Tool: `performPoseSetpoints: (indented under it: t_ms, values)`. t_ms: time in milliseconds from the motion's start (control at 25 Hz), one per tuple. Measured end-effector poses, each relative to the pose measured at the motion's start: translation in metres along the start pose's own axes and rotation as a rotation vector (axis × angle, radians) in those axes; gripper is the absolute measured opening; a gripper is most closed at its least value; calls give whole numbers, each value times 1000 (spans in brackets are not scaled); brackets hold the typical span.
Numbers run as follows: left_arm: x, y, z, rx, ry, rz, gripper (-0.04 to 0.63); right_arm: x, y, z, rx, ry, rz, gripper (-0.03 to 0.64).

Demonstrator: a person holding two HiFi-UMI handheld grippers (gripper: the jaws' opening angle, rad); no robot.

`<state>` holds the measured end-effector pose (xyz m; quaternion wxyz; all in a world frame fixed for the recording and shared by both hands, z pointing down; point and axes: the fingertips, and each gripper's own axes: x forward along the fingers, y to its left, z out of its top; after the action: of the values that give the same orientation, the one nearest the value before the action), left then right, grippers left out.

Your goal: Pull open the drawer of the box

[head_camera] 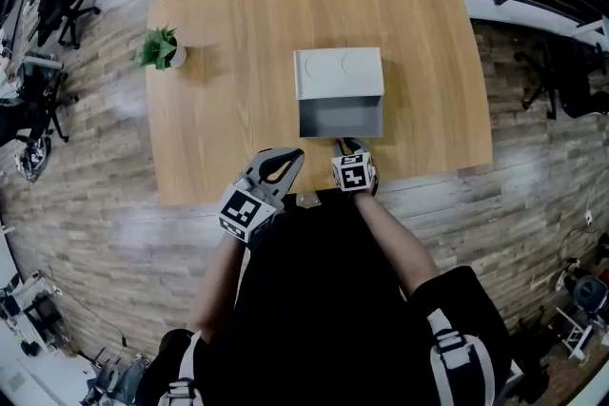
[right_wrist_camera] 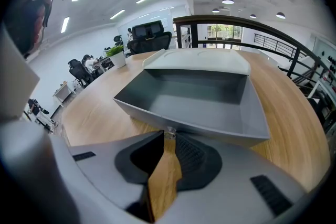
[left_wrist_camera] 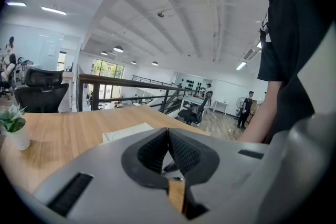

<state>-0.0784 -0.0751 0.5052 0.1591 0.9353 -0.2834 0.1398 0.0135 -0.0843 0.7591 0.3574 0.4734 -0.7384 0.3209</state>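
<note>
Now | your right gripper (right_wrist_camera: 169, 137) jaws pinch the drawer (right_wrist_camera: 199, 107) knob (right_wrist_camera: 170, 132), drawer out of box (right_wrist_camera: 197, 62) | knob mostly hidden by tips | left gripper (left_wrist_camera: 168, 131) jaws closed, empty

One white box (head_camera: 338, 71), one grey drawer (head_camera: 340, 121), one green potted plant (head_camera: 160, 48), one wooden table (head_camera: 228, 109) and two grey grippers, the left gripper (head_camera: 290, 157) and the right gripper (head_camera: 348, 147), are counted.

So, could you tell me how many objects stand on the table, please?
2: a potted plant near the table's far left corner, and a box in the middle with its drawer pulled open. None seems hidden.
</note>
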Motion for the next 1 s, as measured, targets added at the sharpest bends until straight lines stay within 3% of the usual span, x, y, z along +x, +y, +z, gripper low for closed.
performPoseSetpoints:
  t_ms: [1000]
  values:
    - [5,8,2,-7,2,19,23,3,-6,-7,-6,6,22,106]
